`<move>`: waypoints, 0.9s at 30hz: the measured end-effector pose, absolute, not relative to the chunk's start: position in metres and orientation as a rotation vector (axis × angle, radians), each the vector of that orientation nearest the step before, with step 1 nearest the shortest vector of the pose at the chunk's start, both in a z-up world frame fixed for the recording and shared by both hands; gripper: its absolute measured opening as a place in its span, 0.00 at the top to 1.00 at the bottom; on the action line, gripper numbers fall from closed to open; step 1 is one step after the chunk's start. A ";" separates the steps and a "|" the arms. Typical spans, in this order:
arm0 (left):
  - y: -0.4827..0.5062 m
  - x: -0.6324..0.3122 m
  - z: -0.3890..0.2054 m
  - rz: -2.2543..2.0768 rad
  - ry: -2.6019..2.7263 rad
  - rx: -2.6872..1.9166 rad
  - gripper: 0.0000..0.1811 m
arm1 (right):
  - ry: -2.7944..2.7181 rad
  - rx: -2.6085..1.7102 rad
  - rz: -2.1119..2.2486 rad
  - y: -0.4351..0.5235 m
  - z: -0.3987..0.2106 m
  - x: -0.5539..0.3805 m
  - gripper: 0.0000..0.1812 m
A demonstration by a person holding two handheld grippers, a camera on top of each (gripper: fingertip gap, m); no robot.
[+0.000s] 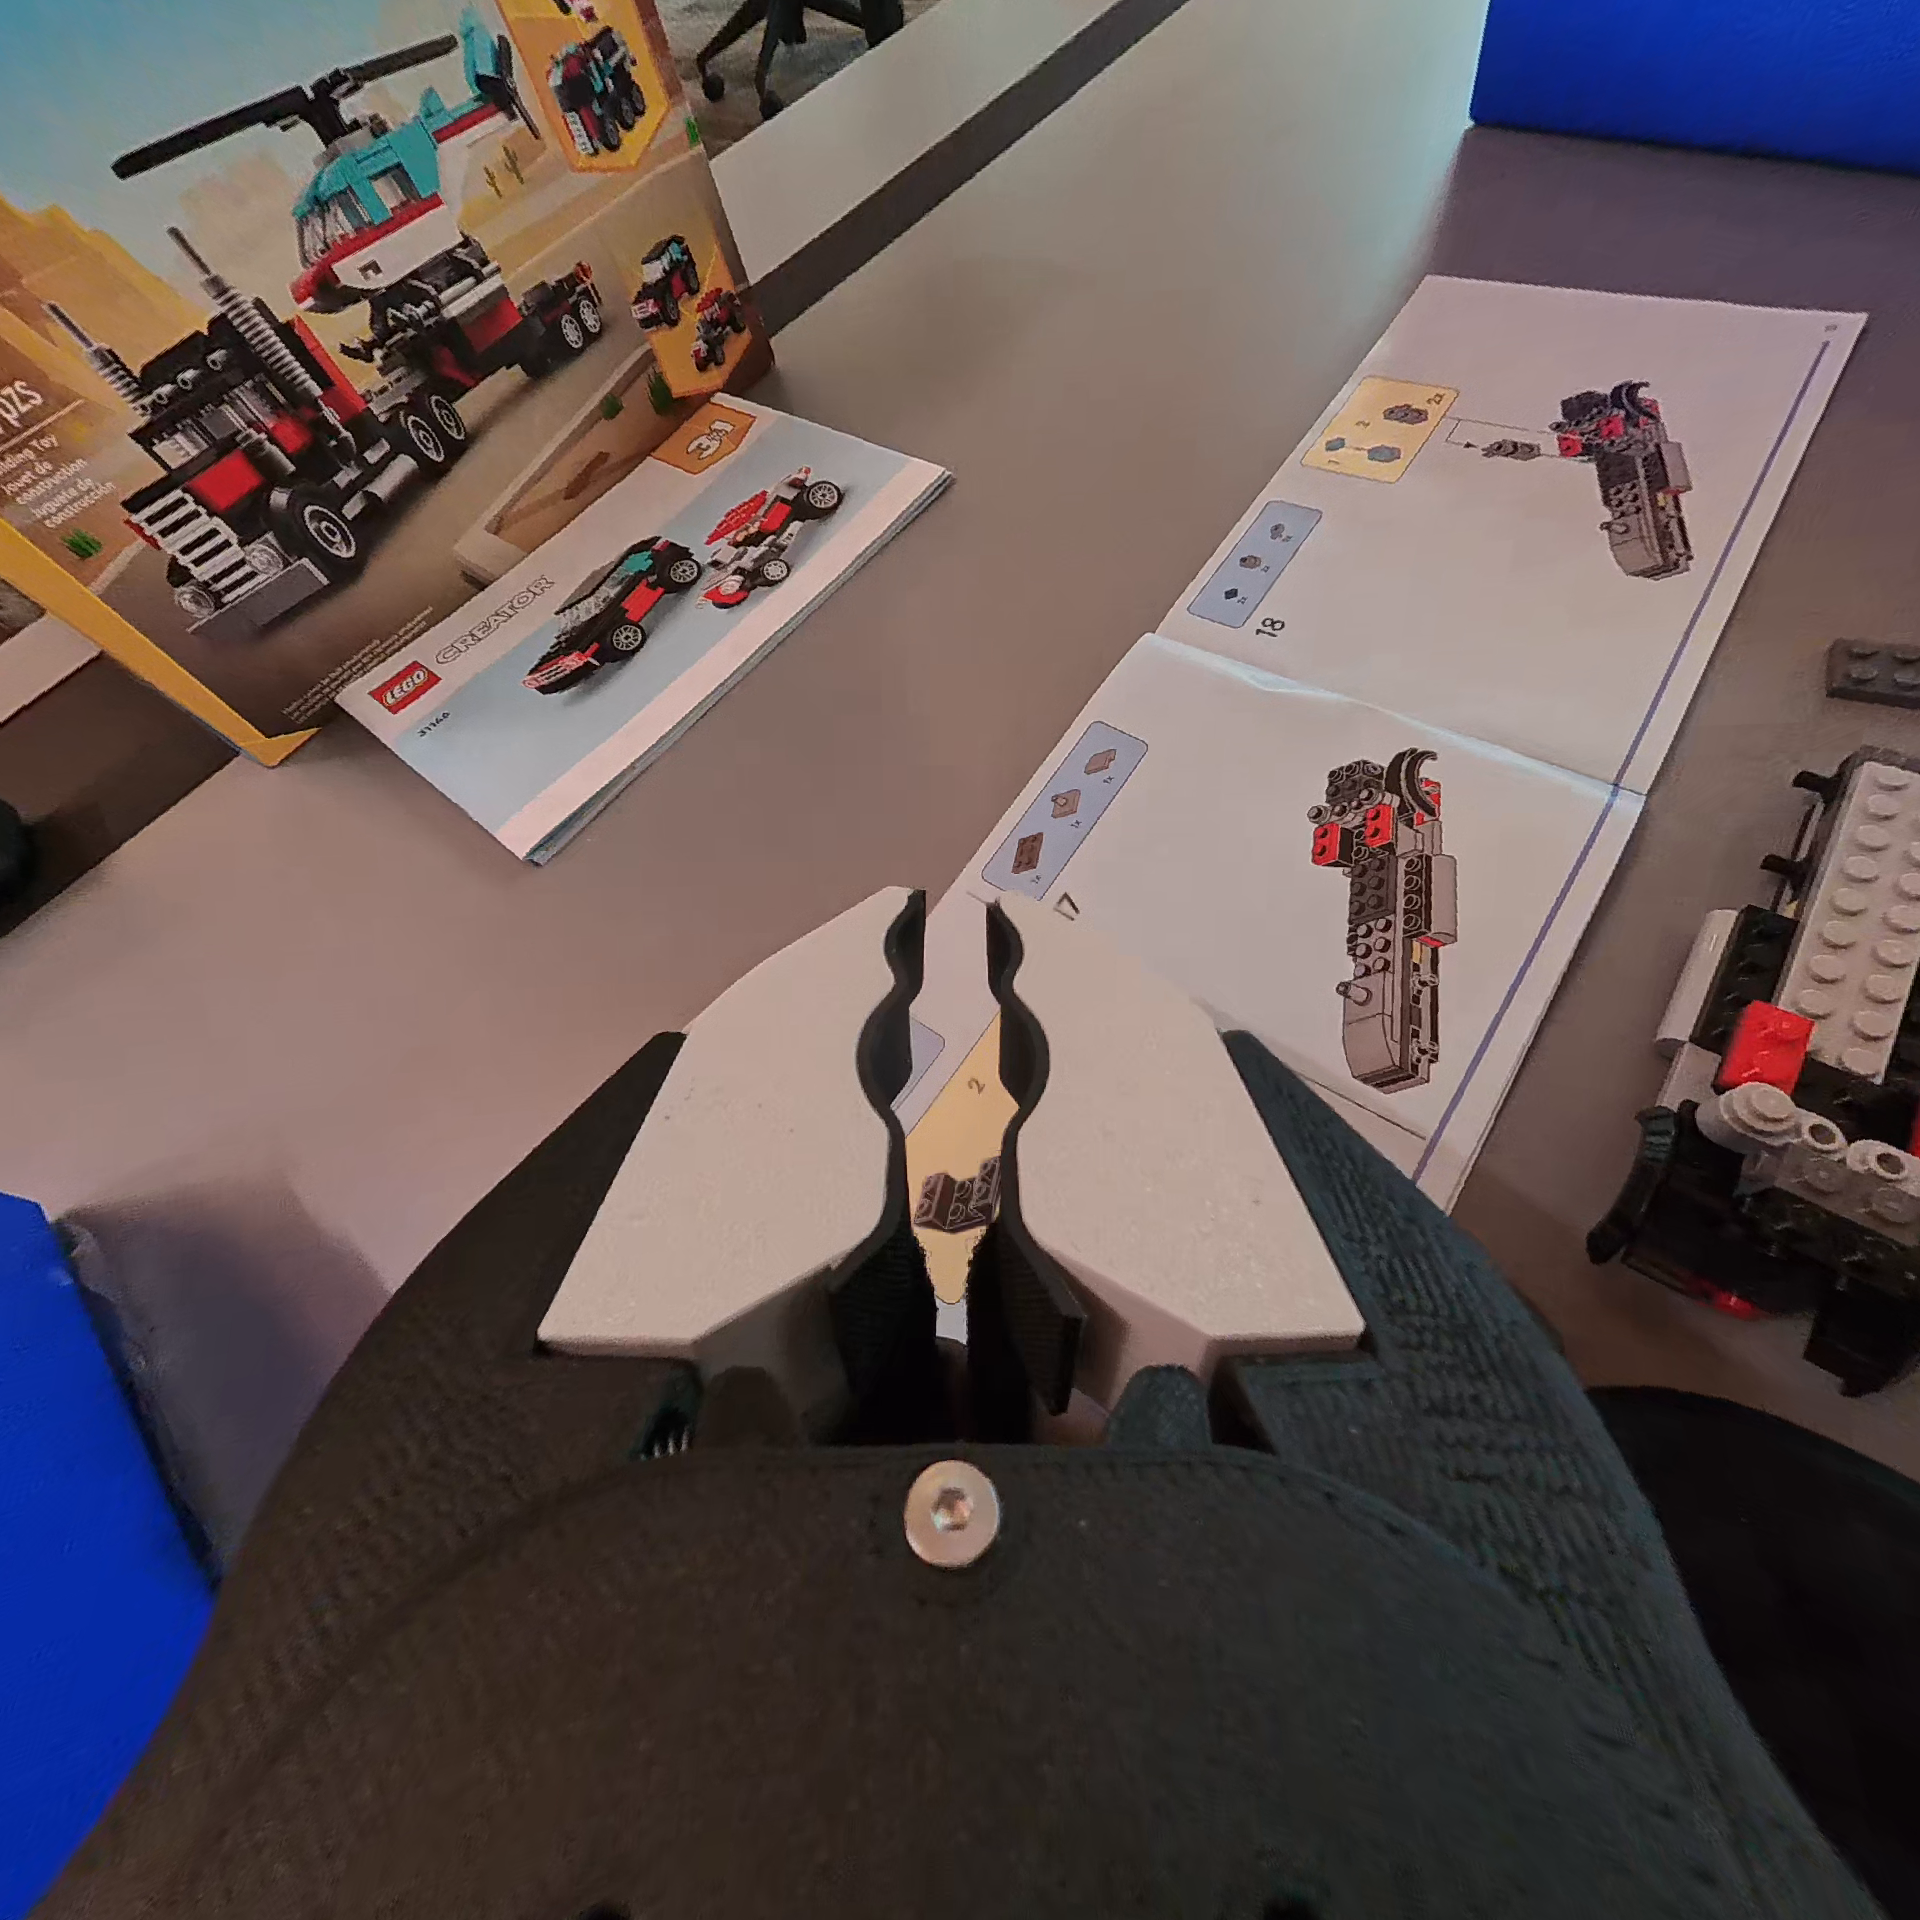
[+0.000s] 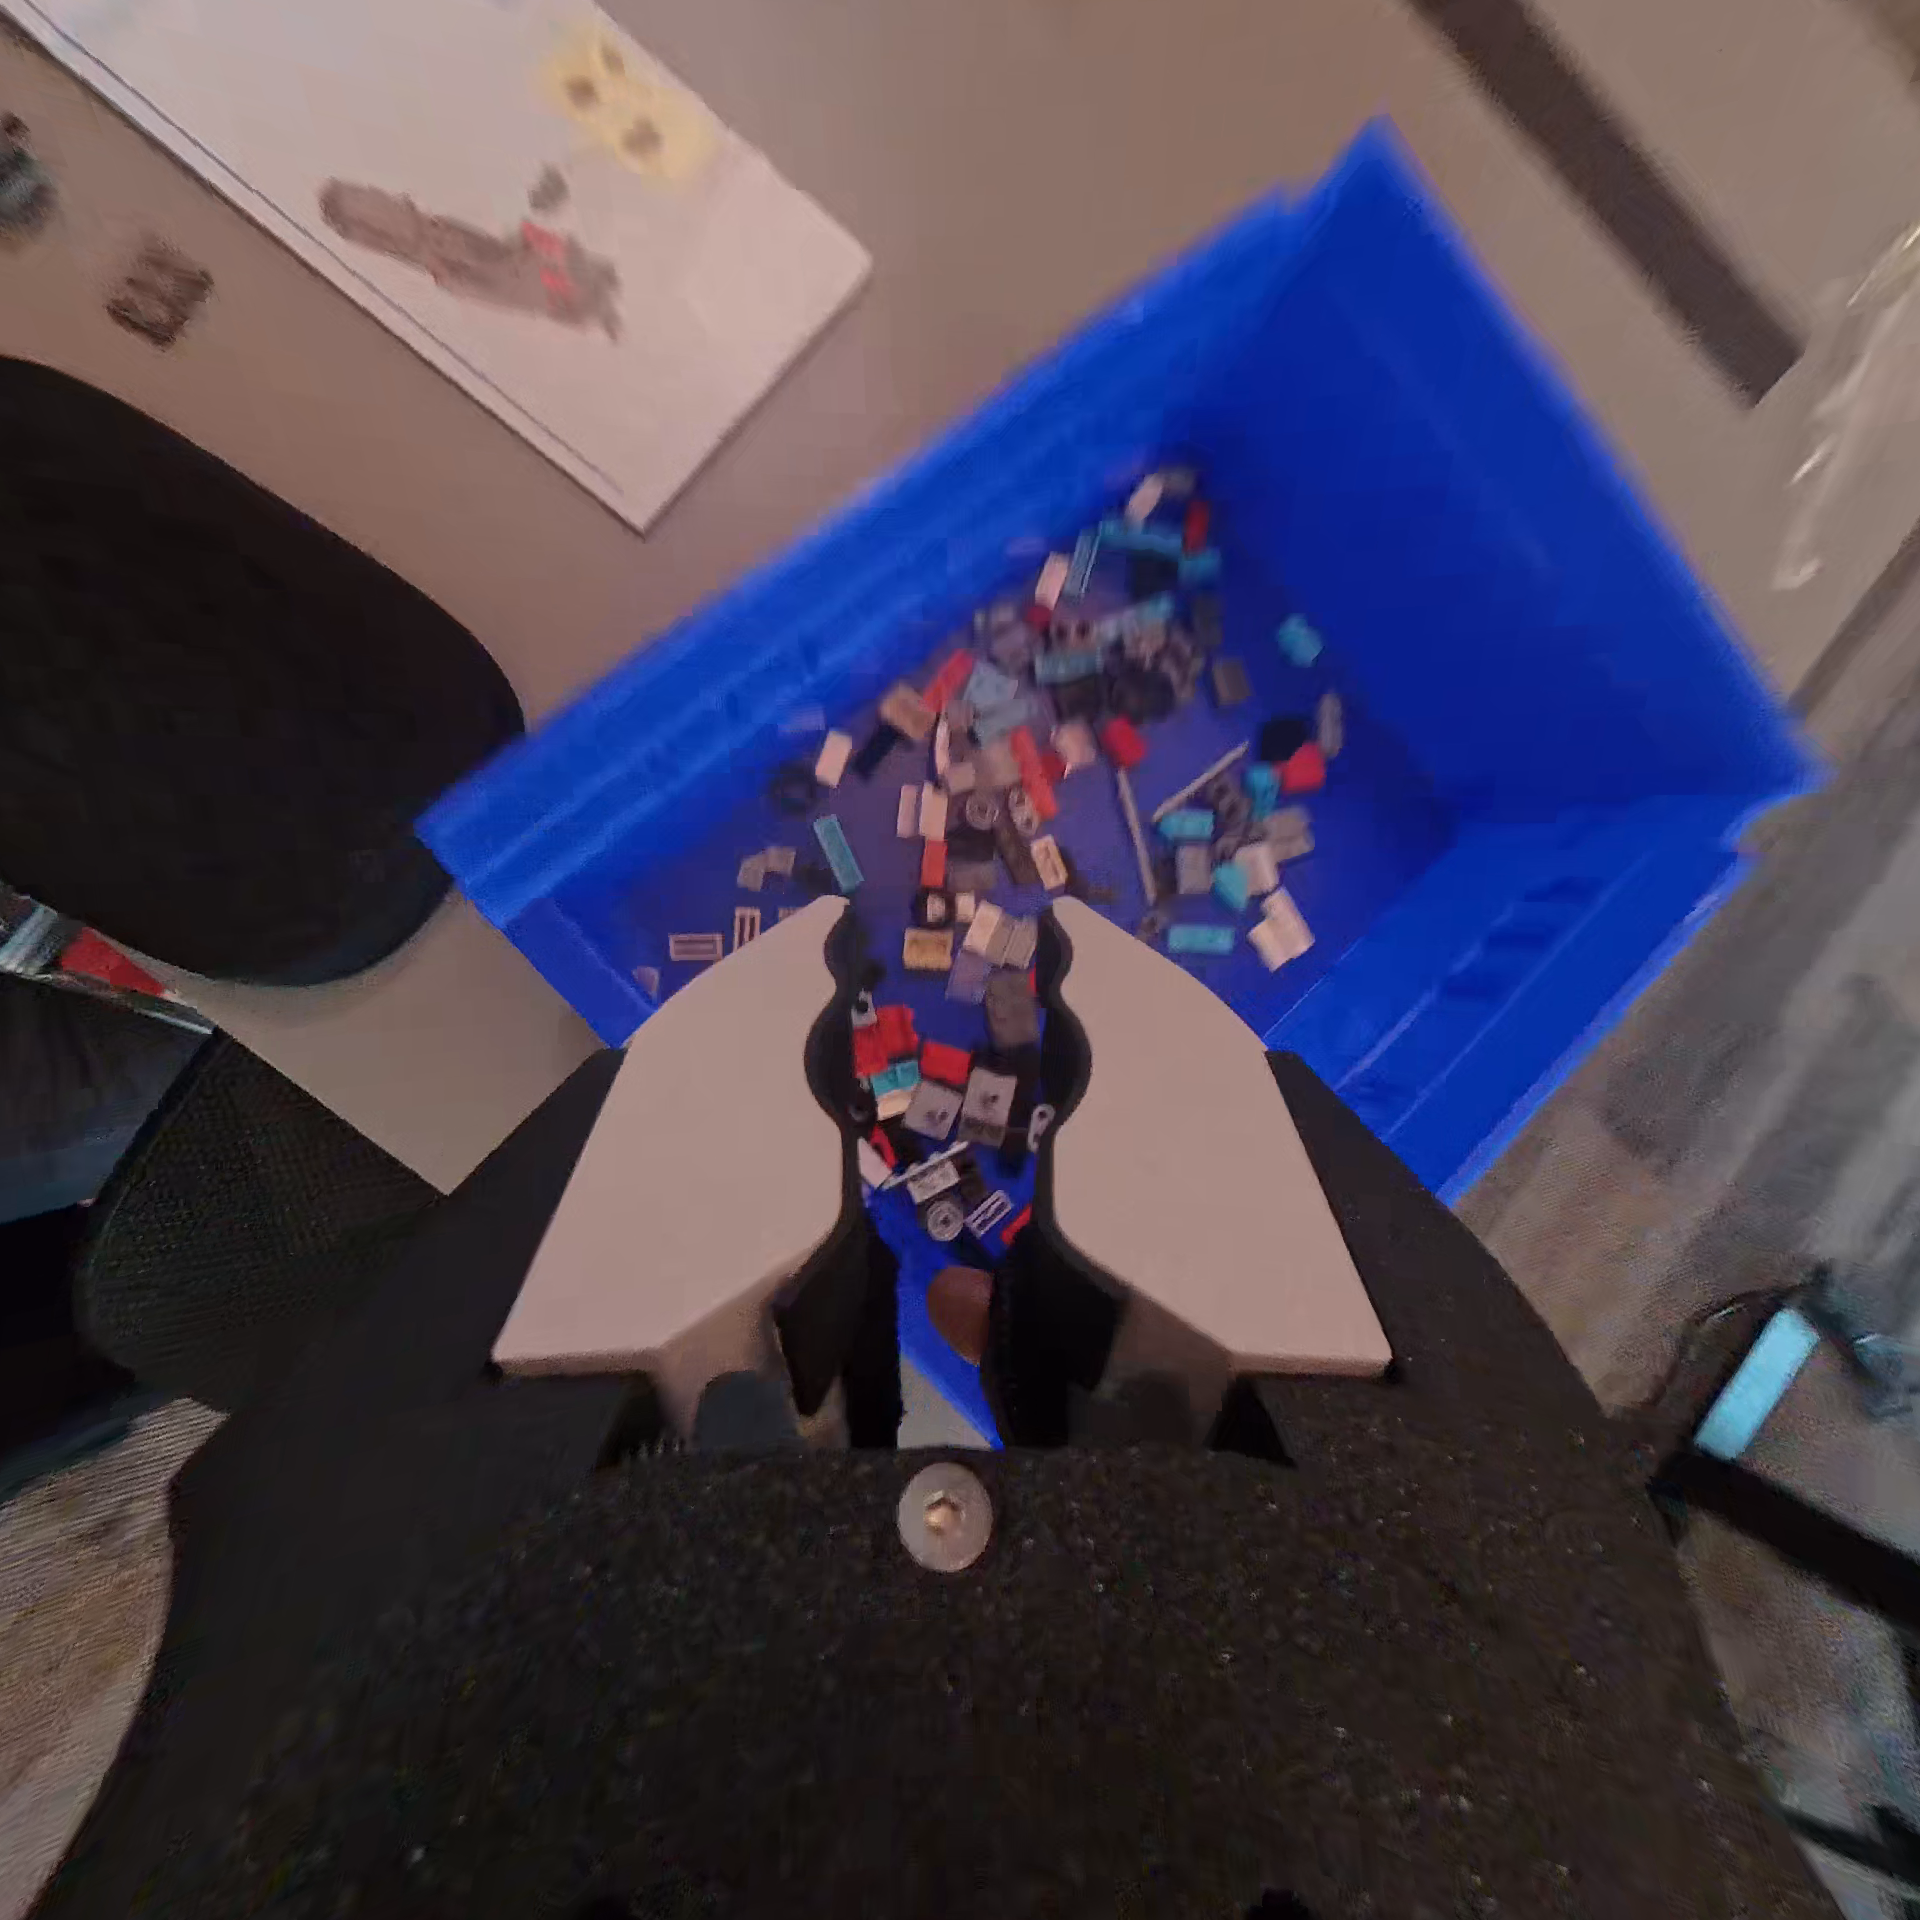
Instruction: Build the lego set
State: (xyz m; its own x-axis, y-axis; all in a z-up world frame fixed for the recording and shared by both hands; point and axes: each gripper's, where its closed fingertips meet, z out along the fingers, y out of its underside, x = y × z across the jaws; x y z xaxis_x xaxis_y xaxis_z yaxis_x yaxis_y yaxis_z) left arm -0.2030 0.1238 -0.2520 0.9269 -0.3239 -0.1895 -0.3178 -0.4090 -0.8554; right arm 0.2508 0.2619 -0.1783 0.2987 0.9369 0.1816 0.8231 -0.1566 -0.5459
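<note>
My left gripper [image 1: 956,906] hovers over the near end of the open instruction booklet [image 1: 1507,675], its jaws a narrow gap apart and empty. The partly built black, grey and red model [image 1: 1808,1039] lies on the table to its right, with a loose dark grey plate [image 1: 1875,675] beyond it. My right gripper [image 2: 948,909] is open and empty above a blue bin [image 2: 1455,520] holding many small loose pieces [image 2: 1039,748]. The right wrist view is blurred. The booklet [image 2: 468,229] shows there at the upper left.
The set's box [image 1: 312,364] stands at the far left with a second, closed booklet [image 1: 644,623] lying in front of it. A blue bin edge [image 1: 1704,73] shows at the far right. A dark rounded shape [image 2: 208,675] sits left of the bin. One gripper's finger ends stand about 50 cm off the other's. The loose dark grey plate [image 1: 1875,675] is closer to my left gripper, around 20 cm from its tips; the right tips are 30 cm off. The right camera catches it too, in the right wrist view [image 2: 158,274].
</note>
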 end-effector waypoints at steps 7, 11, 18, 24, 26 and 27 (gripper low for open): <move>0.127 -0.204 -0.249 -0.084 0.401 -1.984 0.94 | -1.655 -2.288 0.071 0.281 -0.276 0.285 0.82; 0.126 -0.204 -0.251 -0.086 0.403 -1.995 0.94 | -1.711 -2.393 0.024 0.288 -0.301 0.292 0.82; 0.123 -0.203 -0.250 -0.075 0.423 -1.995 0.94 | -1.702 -2.465 0.132 0.286 -0.304 0.289 0.90; 0.123 -0.202 -0.246 -0.065 0.430 -1.976 0.94 | -1.364 -2.272 0.072 0.285 -0.231 0.255 0.90; 0.123 -0.202 -0.246 -0.065 0.423 -1.975 0.94 | -1.228 -2.103 0.182 0.266 -0.186 0.215 0.90; 0.123 -0.203 -0.246 -0.061 0.422 -1.976 0.94 | -1.206 -2.010 0.274 0.250 -0.167 0.188 0.91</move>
State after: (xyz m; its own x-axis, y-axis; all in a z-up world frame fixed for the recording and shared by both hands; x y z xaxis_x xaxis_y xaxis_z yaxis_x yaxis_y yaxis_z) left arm -0.2026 0.1228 -0.2460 0.9362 -0.3199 -0.1453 -0.2656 -0.3734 -0.8889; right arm 0.1876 0.2496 -0.1669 0.5304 0.8260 0.1909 0.6623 -0.2631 -0.7015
